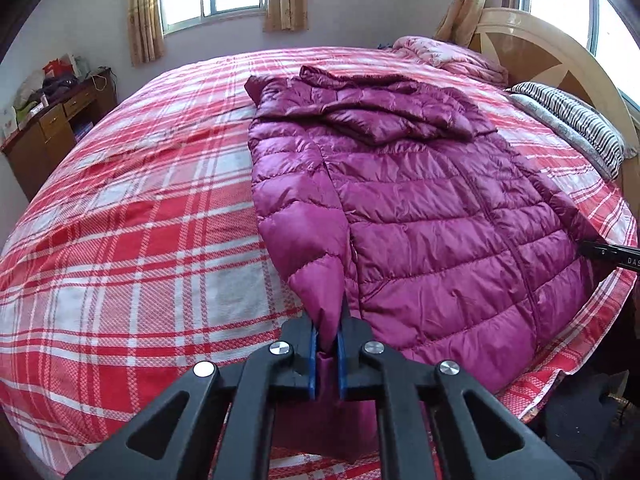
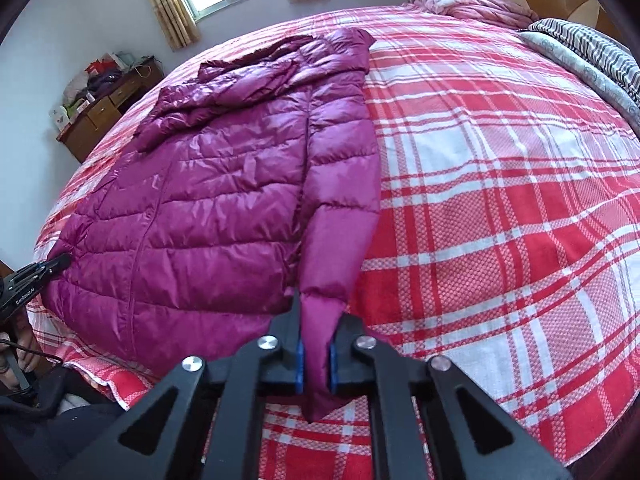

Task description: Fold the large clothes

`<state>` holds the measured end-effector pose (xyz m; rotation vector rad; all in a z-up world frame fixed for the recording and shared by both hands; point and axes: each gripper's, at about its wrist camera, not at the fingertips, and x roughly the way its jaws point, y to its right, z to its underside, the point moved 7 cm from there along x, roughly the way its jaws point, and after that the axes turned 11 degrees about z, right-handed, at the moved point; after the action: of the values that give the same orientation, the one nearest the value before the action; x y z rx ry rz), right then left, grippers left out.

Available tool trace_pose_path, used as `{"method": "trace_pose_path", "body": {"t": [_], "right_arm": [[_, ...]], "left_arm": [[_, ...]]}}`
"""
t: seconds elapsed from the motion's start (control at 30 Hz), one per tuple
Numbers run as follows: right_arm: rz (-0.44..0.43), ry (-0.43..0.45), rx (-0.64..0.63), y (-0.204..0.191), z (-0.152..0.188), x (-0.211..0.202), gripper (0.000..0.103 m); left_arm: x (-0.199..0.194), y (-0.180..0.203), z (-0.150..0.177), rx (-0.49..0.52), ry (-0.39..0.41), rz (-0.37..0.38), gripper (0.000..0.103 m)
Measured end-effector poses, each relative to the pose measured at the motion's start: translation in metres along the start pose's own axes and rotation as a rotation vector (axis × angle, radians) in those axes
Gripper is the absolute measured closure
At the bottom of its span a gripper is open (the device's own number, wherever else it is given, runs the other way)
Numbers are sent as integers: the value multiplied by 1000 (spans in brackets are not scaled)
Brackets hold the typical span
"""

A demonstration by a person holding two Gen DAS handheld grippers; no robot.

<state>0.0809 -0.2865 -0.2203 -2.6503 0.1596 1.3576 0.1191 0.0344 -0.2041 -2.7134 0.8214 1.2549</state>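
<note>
A magenta quilted down jacket (image 1: pixel 420 200) lies flat on the red and white plaid bed (image 1: pixel 140 220), hood at the far end. My left gripper (image 1: pixel 328 344) is shut on the cuff of the jacket's left sleeve (image 1: pixel 308 240), near the bed's front edge. In the right wrist view the jacket (image 2: pixel 208 200) lies to the left, and my right gripper (image 2: pixel 316 360) is shut on the cuff of the right sleeve (image 2: pixel 340 208). Each gripper's tip shows at the edge of the other's view: the right one (image 1: pixel 608 254) and the left one (image 2: pixel 36 276).
A pink quilt (image 1: pixel 448 58) and a striped pillow (image 1: pixel 572 120) lie by the wooden headboard (image 1: pixel 560 56). A cluttered wooden desk (image 1: pixel 56 120) stands at the left wall. The plaid cover (image 2: pixel 500 180) stretches wide to the right of the jacket.
</note>
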Motion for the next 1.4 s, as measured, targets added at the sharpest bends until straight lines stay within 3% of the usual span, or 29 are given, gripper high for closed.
{"method": "trace_pose_path", "body": {"t": [0.43, 0.63, 1.03, 1.23, 1.4], "right_arm": [[-173, 204, 78, 2, -36, -98, 95], [-183, 347, 98, 1, -64, -138, 95], [-97, 361, 163, -3, -166, -71, 95], [-47, 307, 171, -3, -194, -16, 95], [-21, 247, 198, 5, -212, 32, 95]], "left_arm": [[-108, -1, -43, -39, 170, 129, 98], [-147, 13, -65, 44, 279, 110, 98], [-38, -45, -155, 21, 254, -31, 98], [26, -62, -177, 56, 206, -116, 98], [73, -79, -191, 37, 156, -119, 98]]}}
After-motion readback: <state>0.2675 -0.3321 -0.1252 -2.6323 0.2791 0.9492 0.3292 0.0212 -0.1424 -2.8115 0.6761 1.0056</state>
